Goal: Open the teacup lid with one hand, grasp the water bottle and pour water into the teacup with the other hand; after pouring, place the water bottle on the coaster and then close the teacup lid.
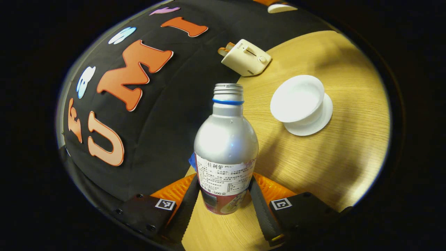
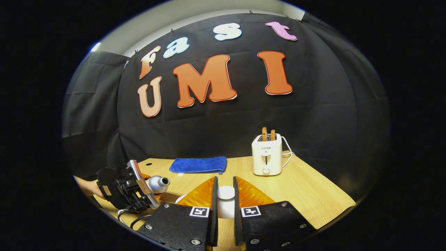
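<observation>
The left gripper (image 1: pixel 224 202) holds the bottle (image 1: pixel 225 146), with both fingers pressed on its sides down low near the label. The bottle has no cap on and its mouth is open. In the left gripper view the cup (image 1: pixel 297 99) sits open on its saucer (image 1: pixel 313 125) on the table (image 1: pixel 331 167), a little way off to the right of the bottle. A toaster (image 1: pixel 245 57) stands farther back. The right gripper (image 2: pixel 225 205) is closed narrow on a small white knob, which I think is the lid (image 2: pixel 225 197) of the cup. In the right gripper view the left gripper (image 2: pixel 127 190) is off to the left with the bottle (image 2: pixel 157 183) tipped over on its side, and a blue cloth (image 2: pixel 198 164) lies far back on the table. The pour looks ready to begin. If the bottle tips before its mouth is over the cup, water can spill on the table. The bottle is smooth and held low, so it could slip or swing. The lid is held by a small knob and could drop. I cannot see the coaster.
</observation>
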Tool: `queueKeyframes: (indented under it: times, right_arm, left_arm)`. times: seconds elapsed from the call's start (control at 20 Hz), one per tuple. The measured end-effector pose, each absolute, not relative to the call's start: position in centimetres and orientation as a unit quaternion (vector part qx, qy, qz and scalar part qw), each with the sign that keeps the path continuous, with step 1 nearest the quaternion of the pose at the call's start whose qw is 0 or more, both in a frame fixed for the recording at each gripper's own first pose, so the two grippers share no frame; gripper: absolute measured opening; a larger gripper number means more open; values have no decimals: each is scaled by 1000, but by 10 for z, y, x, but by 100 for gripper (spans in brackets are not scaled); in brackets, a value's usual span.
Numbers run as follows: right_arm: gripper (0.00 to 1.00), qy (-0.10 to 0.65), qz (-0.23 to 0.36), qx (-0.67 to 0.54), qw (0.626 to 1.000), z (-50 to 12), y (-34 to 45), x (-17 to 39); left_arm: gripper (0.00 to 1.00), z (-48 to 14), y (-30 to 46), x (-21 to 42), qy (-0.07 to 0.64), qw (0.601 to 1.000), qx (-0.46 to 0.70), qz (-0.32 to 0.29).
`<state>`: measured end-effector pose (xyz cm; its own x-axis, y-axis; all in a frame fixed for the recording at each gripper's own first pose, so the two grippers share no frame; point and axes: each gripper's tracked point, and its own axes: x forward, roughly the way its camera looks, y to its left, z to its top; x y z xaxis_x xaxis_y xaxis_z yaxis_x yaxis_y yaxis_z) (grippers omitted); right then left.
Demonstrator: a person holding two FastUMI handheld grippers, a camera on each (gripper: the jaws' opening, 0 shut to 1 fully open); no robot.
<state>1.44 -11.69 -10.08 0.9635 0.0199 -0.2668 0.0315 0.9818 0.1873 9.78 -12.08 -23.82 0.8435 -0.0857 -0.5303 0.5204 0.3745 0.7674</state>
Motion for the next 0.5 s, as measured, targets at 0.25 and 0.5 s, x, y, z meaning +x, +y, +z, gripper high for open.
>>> queueKeyframes:
  times: [0.25, 0.5]
  right_arm:
    - [19, 136, -1, 98, 986, -101, -120, 10]
    - [19, 139, -5, 103, 985, -107, -126, 7]
  left_arm:
    - [83, -242, -122, 105, 202, 757, 586, -207]
    - [82, -242, -127, 104, 186, 718, 632, -223]
